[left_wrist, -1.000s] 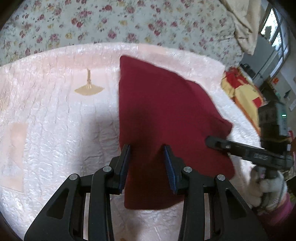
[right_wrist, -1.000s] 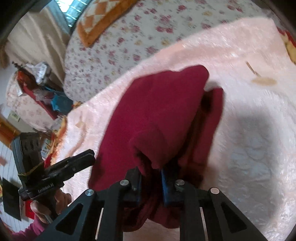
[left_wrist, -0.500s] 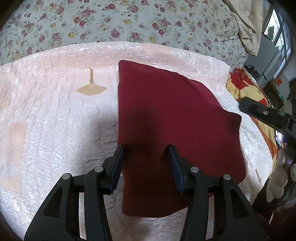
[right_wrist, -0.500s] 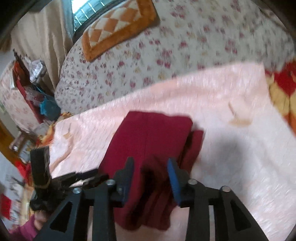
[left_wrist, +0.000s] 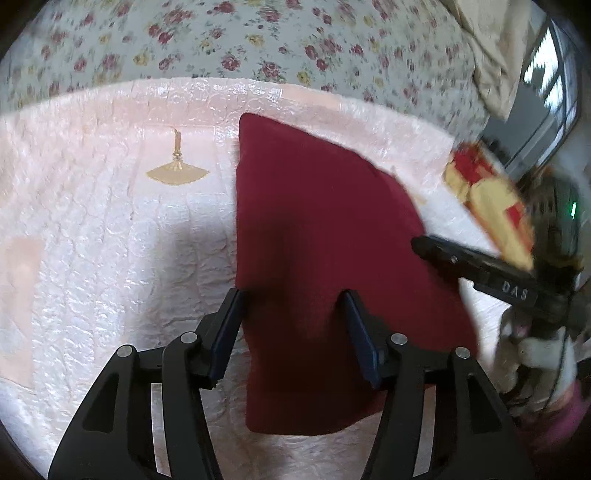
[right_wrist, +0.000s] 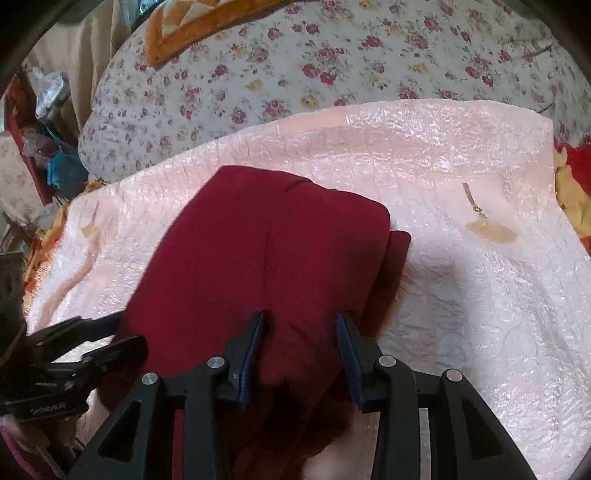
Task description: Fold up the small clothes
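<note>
A dark red garment (left_wrist: 314, 240) lies folded on the pale pink quilt (left_wrist: 110, 258). A lower layer sticks out past its far right edge in the right wrist view. My left gripper (left_wrist: 291, 299) hovers over the garment's near left edge. Its jaws are opening and the pads press on nothing. My right gripper (right_wrist: 301, 319) stands open above the near end of the garment (right_wrist: 266, 251), which lies loose below its fingers. Each gripper shows in the other's view: the right gripper (left_wrist: 419, 243) at the garment's right edge, the left gripper (right_wrist: 127, 330) at its left.
A floral bedspread (left_wrist: 258, 37) lies beyond the quilt. A yellow and red blanket (left_wrist: 491, 206) sits off the quilt's right side. An orange cushion (right_wrist: 192, 29) rests at the back. Clutter (right_wrist: 55, 147) stands at the left. A gloved hand (left_wrist: 535, 350) holds the right gripper.
The right gripper let go of the bunched red cloth, opened and drew back a little. The garment now lies flat and folded. The left jaws have spread wider.
</note>
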Motion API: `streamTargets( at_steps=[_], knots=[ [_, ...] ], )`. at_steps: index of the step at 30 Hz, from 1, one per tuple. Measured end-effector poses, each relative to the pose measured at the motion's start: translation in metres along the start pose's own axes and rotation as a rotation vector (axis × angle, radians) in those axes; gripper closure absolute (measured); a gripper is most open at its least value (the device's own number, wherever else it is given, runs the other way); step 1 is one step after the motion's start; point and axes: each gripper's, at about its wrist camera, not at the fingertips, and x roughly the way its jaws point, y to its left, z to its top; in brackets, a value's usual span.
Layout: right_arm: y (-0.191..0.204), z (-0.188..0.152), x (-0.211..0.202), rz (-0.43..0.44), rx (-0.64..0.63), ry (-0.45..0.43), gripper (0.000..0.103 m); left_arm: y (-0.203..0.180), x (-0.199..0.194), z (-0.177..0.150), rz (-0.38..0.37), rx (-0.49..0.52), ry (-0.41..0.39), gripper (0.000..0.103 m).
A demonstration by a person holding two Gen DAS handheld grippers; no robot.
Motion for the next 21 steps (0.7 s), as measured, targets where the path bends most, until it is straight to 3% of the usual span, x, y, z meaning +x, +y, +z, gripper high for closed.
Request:
streamTargets(
  at_steps=[1,2,3,5,10,16,18,21],
  knots=[
    [-0.004,0.000,-0.006,0.024,0.019,-0.017,0.066,0.004,-0.002,0.002,-0.024,-0.023,-0.003,0.043],
    [-0.009,-0.001,-0.012,0.047,0.044,-0.041,0.056,0.009,-0.002,0.005,-0.048,-0.050,-0.007,0.033],
    [-0.010,-0.001,-0.014,0.048,0.063,-0.056,0.040,0.014,-0.002,0.008,-0.069,-0.078,-0.013,0.030],
    [-0.019,-0.002,-0.014,0.073,0.096,-0.060,0.024,0.020,0.002,0.013,-0.096,-0.109,-0.008,0.029],
    [-0.036,0.001,0.012,0.219,0.188,-0.011,0.024,0.024,0.033,0.023,-0.158,-0.140,0.086,0.025],
    [-0.037,0.005,0.036,0.312,0.201,-0.007,0.021,0.020,0.049,0.027,-0.192,-0.152,0.108,0.024],
    [-0.031,0.007,0.035,0.289,0.167,-0.003,0.036,0.019,0.041,0.026,-0.183,-0.138,0.092,0.031],
    [-0.021,0.012,0.023,0.316,0.138,-0.016,0.047,0.016,0.017,0.022,-0.195,-0.115,0.067,0.039]
  ],
)
